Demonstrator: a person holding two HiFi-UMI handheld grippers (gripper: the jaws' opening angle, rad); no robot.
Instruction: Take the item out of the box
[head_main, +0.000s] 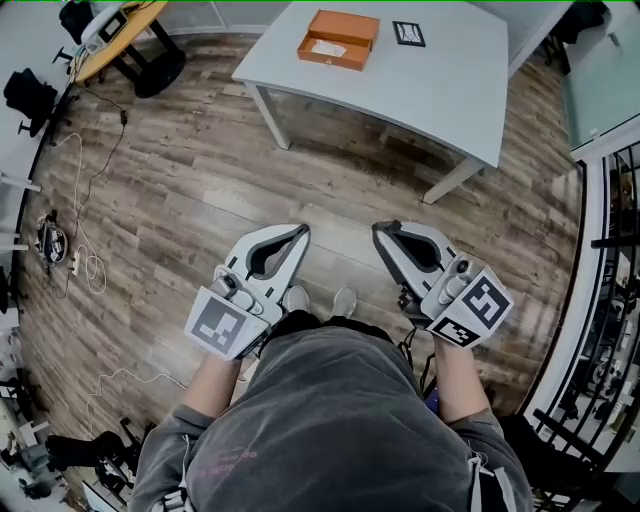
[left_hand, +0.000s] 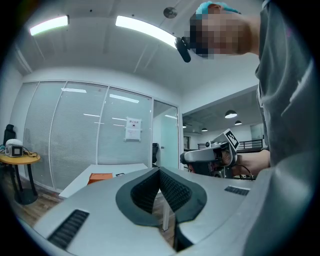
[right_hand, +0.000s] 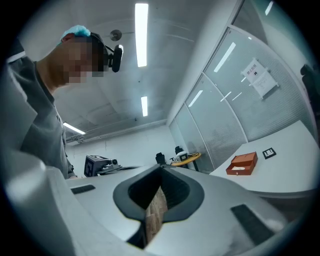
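An open orange box (head_main: 339, 39) lies on the white table (head_main: 440, 90) far ahead, with a white item (head_main: 328, 47) inside it. The same box appears small in the left gripper view (left_hand: 101, 176) and in the right gripper view (right_hand: 242, 163). Both grippers are held close to the person's body over the wooden floor, far from the table. My left gripper (head_main: 303, 232) (left_hand: 160, 170) is shut, its tips meeting with nothing between them. My right gripper (head_main: 378, 230) (right_hand: 161, 167) is also shut and empty.
A small black-framed card (head_main: 408, 33) lies on the table right of the box. A round yellow table (head_main: 115, 35) with a device stands at the far left. Cables (head_main: 85, 262) trail on the floor at left. A black railing (head_main: 610, 330) runs along the right.
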